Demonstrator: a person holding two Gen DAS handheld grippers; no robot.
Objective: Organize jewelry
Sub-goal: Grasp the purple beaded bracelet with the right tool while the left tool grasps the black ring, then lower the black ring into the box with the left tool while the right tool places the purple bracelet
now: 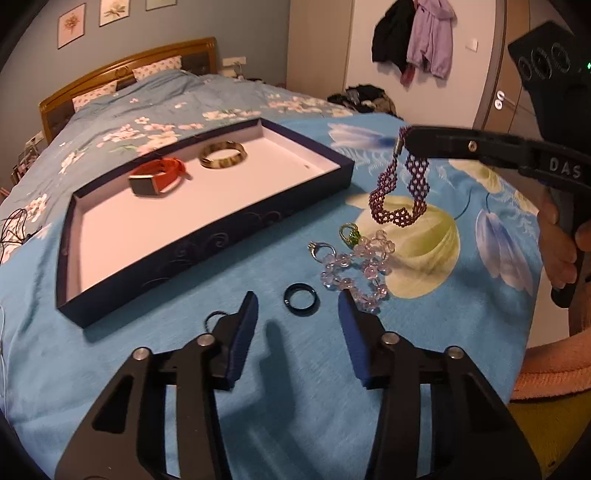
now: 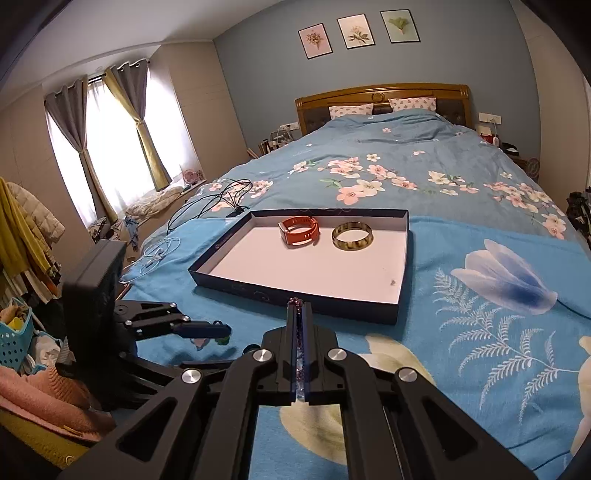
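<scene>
Lifting the purple beaded bracelet (image 1: 400, 192) off the bed (image 1: 221, 369), right gripper (image 1: 402, 142) had its fingers pinched tight on the clasp end, rest dangling near the tray (image 1: 207, 236). Next: carry it over the tray rim, then release. Left gripper (image 1: 299, 325), fingers spread w/ nothing between, hung by the black ring (image 1: 301, 299).

This is a lived-in home bedroom. A bed (image 2: 424, 177) with a wooden headboard (image 2: 382, 92) and floral blue bedspread fills it, under three framed botanical prints (image 2: 356, 31). Curtains (image 2: 144, 122) flank a bright window, and clothes (image 1: 413, 37) hang on a door.
</scene>
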